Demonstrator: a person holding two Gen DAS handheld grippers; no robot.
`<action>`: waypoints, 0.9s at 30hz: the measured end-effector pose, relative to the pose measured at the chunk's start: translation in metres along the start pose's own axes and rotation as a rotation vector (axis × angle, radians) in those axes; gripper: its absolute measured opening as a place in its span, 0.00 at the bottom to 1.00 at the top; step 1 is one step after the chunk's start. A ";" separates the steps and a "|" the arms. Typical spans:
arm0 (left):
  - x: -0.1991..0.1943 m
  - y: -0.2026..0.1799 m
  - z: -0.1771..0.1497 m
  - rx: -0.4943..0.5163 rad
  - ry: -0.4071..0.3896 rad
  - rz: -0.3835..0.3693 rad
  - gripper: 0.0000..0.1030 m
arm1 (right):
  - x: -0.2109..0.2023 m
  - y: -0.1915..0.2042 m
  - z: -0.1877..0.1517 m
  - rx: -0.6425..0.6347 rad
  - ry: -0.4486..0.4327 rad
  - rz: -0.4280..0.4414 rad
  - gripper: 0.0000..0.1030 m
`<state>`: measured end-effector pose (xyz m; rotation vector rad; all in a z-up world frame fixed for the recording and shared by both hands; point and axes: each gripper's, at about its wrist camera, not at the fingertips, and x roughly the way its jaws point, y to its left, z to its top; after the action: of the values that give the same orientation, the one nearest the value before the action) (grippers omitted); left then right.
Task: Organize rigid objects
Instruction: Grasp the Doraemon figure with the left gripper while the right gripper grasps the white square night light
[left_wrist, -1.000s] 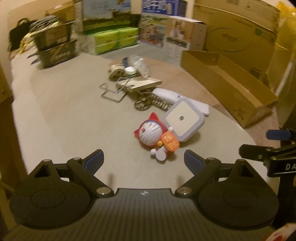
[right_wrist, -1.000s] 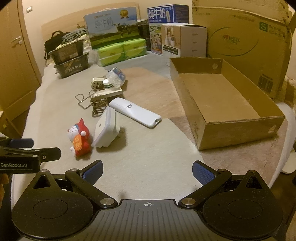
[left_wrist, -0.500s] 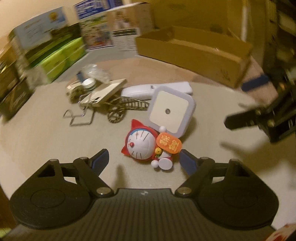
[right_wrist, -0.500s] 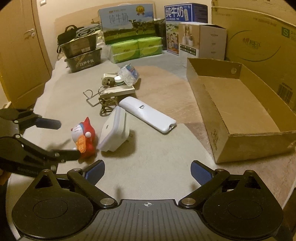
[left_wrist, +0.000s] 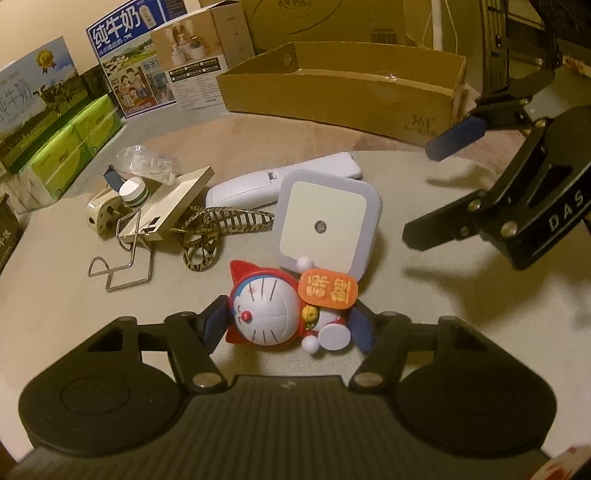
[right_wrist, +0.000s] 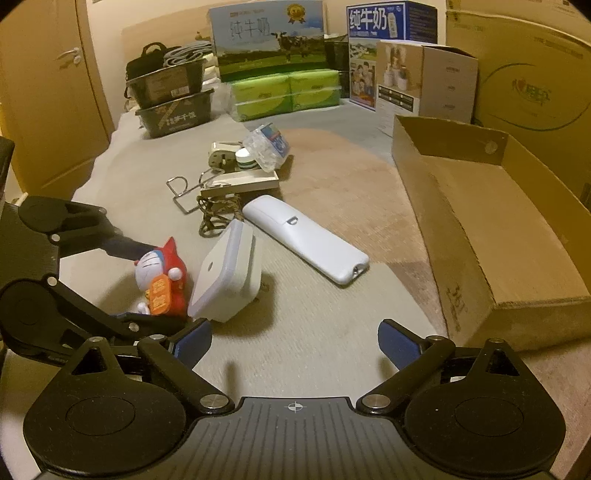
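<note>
A red and white Doraemon figure (left_wrist: 273, 310) with an orange sign lies on the beige bed surface. My left gripper (left_wrist: 290, 326) has its blue pads on both sides of the figure, open around it; I cannot see contact. The figure also shows in the right wrist view (right_wrist: 160, 275), with the left gripper (right_wrist: 136, 284) around it. A white square night light (left_wrist: 327, 225) leans just behind the figure. A white remote (right_wrist: 304, 238) lies beyond. My right gripper (right_wrist: 293, 341) is open and empty above the bed.
An open cardboard box (right_wrist: 491, 218) stands to the right. A pile lies behind the remote: a flat cream box (left_wrist: 171, 205), a wire clip (left_wrist: 120, 262), a patterned band (left_wrist: 218, 230), a plug (left_wrist: 103, 216), a plastic bag (left_wrist: 146, 164). Cartons and bins line the back.
My left gripper has moved forward and swung until its pads sit either side of the Doraemon figure. My right gripper has moved slightly forward and stayed open.
</note>
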<state>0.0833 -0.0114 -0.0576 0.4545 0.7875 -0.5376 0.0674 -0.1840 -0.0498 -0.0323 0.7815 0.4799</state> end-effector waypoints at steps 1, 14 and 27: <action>-0.001 0.001 0.000 -0.014 -0.001 0.003 0.62 | 0.001 0.001 0.001 -0.003 -0.001 0.006 0.93; -0.020 0.047 -0.025 -0.356 -0.004 0.150 0.62 | 0.024 0.034 0.011 -0.193 -0.012 0.033 0.83; -0.019 0.050 -0.025 -0.401 -0.019 0.148 0.62 | 0.054 0.067 -0.002 -0.474 -0.034 -0.061 0.74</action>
<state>0.0892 0.0471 -0.0493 0.1339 0.8128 -0.2364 0.0709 -0.1028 -0.0784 -0.4855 0.6177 0.5973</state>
